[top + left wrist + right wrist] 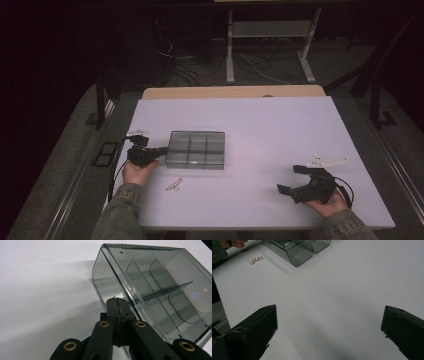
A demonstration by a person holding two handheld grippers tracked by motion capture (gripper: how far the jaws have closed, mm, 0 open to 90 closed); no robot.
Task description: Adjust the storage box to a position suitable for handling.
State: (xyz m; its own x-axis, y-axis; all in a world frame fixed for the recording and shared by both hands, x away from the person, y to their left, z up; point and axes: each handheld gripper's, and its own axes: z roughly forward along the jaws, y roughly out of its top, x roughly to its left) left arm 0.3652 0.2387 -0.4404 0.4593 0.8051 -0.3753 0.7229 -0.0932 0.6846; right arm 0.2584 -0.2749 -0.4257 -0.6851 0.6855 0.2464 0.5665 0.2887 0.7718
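We saw a small pearl-beaded trinket (174, 184) lying loose on the white table (265, 130), near its front edge and toward the front left corner. Beyond the far edge a strip of tan tabletop (232, 92) showed. Behind that, on the dark floor, stood a white metal frame (270, 45) amid tangled cables (200, 65).

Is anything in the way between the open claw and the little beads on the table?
No. Bare white table lies between the right gripper and the beads; the clear box sits off to the side.
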